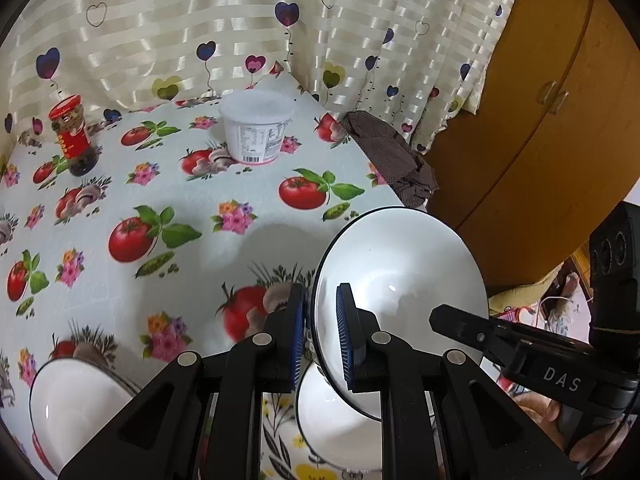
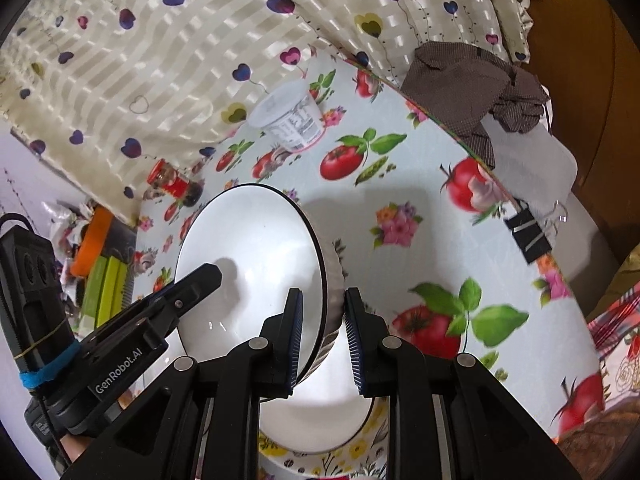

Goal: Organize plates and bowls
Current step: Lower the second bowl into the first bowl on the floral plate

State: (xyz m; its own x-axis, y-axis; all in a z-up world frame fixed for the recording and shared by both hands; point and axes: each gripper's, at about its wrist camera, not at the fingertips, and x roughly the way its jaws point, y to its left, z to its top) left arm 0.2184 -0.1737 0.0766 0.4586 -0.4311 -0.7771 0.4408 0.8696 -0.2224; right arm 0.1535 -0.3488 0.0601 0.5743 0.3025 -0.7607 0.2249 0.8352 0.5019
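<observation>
A white bowl with a dark rim (image 1: 404, 276) is held tilted between both grippers above the table. My left gripper (image 1: 322, 332) is shut on its left rim. My right gripper (image 2: 323, 336) is shut on the bowl's (image 2: 256, 264) right rim. Below it, a second white bowl (image 1: 336, 420) sits on a flowered plate (image 1: 280, 432); both also show in the right wrist view, the bowl (image 2: 316, 420) and the plate (image 2: 360, 452). A third white bowl (image 1: 68, 404) stands at the lower left.
A white plastic tub (image 1: 256, 128) and a red-capped jar (image 1: 74, 136) stand at the back of the tomato-print tablecloth (image 1: 160, 184). A brown cloth (image 1: 396, 156) hangs over the right table edge, with a binder clip (image 2: 528, 232). A curtain and wooden cabinet (image 1: 540, 120) are behind.
</observation>
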